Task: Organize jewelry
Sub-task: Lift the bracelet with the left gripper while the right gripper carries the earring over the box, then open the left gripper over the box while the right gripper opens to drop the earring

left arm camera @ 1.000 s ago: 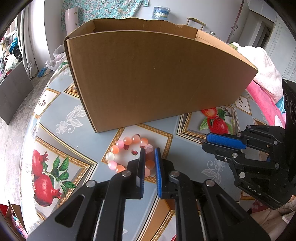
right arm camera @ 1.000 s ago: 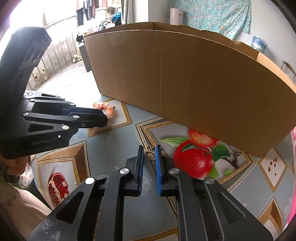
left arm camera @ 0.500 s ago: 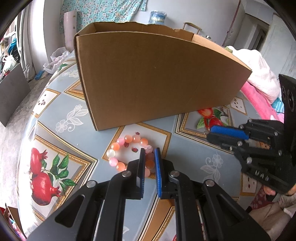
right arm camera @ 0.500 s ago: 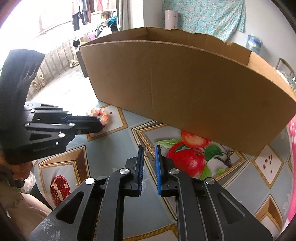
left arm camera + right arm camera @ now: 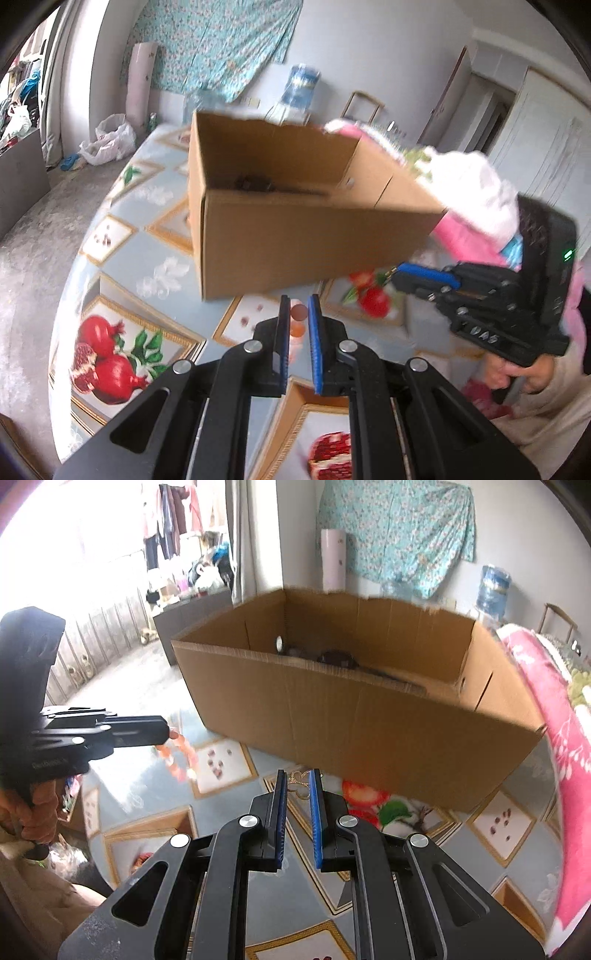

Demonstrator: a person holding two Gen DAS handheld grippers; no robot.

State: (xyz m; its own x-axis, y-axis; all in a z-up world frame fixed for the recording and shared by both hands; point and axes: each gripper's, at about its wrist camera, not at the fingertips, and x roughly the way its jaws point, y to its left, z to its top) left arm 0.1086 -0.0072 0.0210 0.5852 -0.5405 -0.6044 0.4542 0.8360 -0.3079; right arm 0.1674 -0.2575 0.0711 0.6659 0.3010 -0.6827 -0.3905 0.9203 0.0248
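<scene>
A bracelet of pink and orange beads (image 5: 297,320) is pinched between the blue pads of my left gripper (image 5: 297,300), which is shut on it; in the right wrist view the bracelet (image 5: 181,754) dangles from that gripper (image 5: 168,734) above the table. My right gripper (image 5: 298,775) is shut on a small gold ornament (image 5: 303,785) with looped wire. In the left wrist view the right gripper (image 5: 397,274) hovers at the right, near the box corner. The open cardboard box (image 5: 369,734) stands just beyond both grippers, with dark items (image 5: 334,657) on its floor.
The table wears a blue cloth with fruit pictures (image 5: 107,365). A pink blanket (image 5: 546,709) and white towel (image 5: 469,188) lie right of the box (image 5: 295,240). A person's hands (image 5: 517,373) hold the grippers near the table's front edge.
Both grippers have risen and tilted up. The bead bracelet has left the tablecloth and now hangs from the left gripper. The box's inside has come into view.
</scene>
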